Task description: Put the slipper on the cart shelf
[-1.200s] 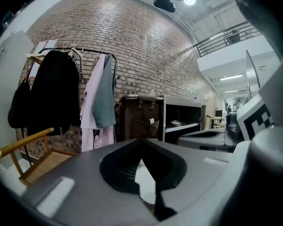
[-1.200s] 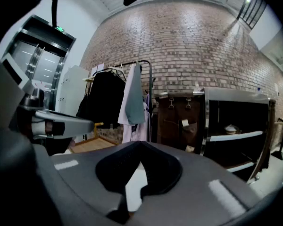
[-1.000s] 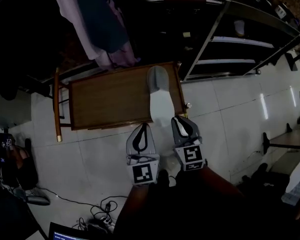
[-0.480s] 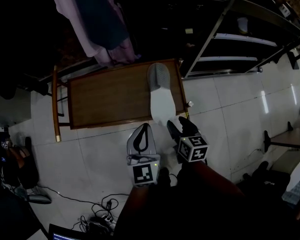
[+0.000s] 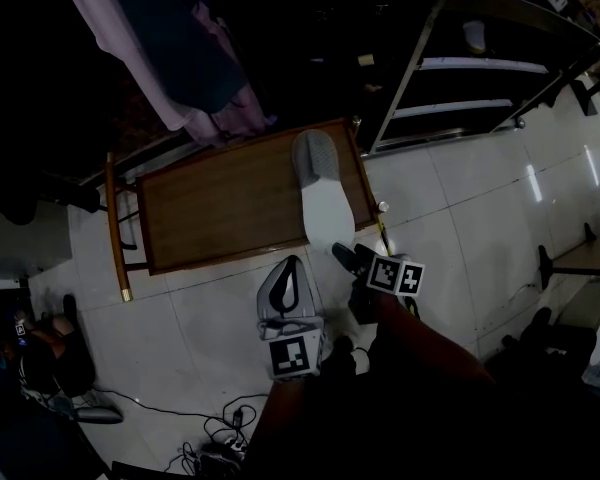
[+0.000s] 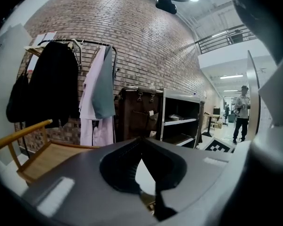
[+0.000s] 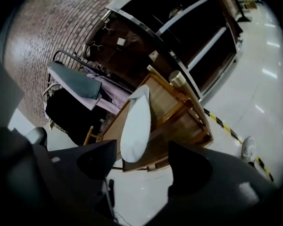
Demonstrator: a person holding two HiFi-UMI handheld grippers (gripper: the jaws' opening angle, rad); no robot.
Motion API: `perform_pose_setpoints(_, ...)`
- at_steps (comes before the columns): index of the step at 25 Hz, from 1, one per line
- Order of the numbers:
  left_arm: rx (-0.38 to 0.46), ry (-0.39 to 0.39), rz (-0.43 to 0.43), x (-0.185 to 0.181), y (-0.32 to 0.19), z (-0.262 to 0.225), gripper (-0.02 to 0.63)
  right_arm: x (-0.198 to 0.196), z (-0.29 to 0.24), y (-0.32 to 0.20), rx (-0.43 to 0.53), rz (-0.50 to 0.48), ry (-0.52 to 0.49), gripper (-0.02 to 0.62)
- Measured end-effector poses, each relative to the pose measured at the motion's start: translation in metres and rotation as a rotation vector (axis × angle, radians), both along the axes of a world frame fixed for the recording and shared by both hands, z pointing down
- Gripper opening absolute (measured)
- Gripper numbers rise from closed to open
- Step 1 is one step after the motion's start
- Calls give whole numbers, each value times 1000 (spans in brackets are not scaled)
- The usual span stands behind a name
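A white slipper (image 5: 320, 193) with a grey toe lies on the wooden chair seat (image 5: 220, 193), its heel sticking out over the front edge. My right gripper (image 5: 352, 259) hovers just off that heel, rolled sideways. Its jaws are opening, and the slipper (image 7: 134, 124) stands ahead of them, untouched. The right gripper (image 7: 141, 159) holds nothing. My left gripper (image 5: 285, 286) is shut and empty, just left of the heel and short of the seat's front edge. In its own view the left gripper (image 6: 144, 158) has its tips together. The cart shelf (image 5: 480, 63) stands at the upper right.
Garments hang on a rack (image 5: 180, 58) behind the chair. A brown trunk (image 6: 137, 112) sits between rack and cart shelf (image 6: 179, 121). Cables (image 5: 220, 433) lie on the tiled floor near me. A person (image 6: 240, 112) stands far off. Striped tape (image 7: 221, 124) marks the floor.
The right gripper has opened off the slipper's heel, rolled over and drawn back slightly to the right. The slipper stays on the seat. The left gripper has barely moved.
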State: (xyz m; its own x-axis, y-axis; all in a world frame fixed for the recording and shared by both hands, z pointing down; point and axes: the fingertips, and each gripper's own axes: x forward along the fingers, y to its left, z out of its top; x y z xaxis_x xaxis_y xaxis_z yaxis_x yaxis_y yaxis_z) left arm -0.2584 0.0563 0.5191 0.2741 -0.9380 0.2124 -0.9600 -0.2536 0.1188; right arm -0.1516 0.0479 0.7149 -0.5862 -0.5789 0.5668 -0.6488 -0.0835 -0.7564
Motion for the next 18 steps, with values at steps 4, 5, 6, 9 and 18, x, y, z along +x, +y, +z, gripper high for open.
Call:
perform_pose_setpoints(4,-11,-2,-1,-1,4,4,15,-5,13,-7,-61,49,-80,336)
perform_pose_setpoints(5,-10,-3,-1,-1,5,5,15,-6,16,-9,-76,66,-101,336)
perform_pose_setpoints(6,-10,-4,-1,-1,5,6,16,-7,18,-11,-90,82,-120,335)
perform_pose_setpoints(9,-12,-8,-3,-2,8,6,15,-8,23,-13,-127,117,-161,330)
perform_pose_setpoints(18,-1,-7,-7,-4,12,2,15,-11,21,-18,-128,118,-140,164)
